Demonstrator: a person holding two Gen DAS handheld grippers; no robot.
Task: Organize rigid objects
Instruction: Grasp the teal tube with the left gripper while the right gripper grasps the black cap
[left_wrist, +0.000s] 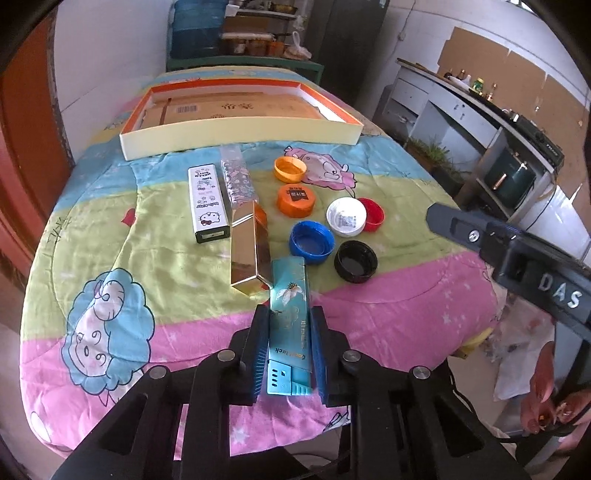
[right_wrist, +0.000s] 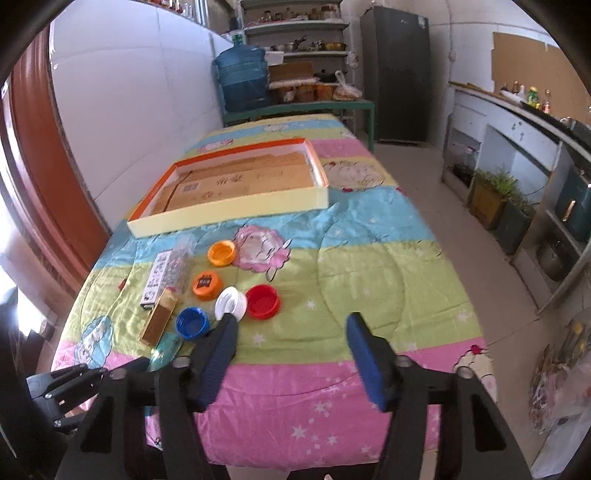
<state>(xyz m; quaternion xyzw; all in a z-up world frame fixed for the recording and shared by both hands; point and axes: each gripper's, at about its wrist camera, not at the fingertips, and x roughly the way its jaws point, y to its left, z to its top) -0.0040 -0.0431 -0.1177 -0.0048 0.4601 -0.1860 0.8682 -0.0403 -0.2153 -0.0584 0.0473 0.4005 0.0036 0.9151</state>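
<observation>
the left tongs (left_wrist: 288, 347) are clamped on the teal box (left_wrist: 289, 314), which lies at the bench's (left_wrist: 406, 314) near edge beside the gold box (left_wrist: 249, 254). the right tongs (right_wrist: 291, 354) stand apart, gripping nothing, above the pink stripe near the white cap (right_wrist: 232, 302).

Home kitchen (fridge (right_wrist: 400, 74), pantry shelves (right_wrist: 295, 26))

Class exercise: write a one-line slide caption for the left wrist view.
Left gripper shut on a teal box, with bottle caps and a shallow tray on the cartoon quilt beyond.
</observation>
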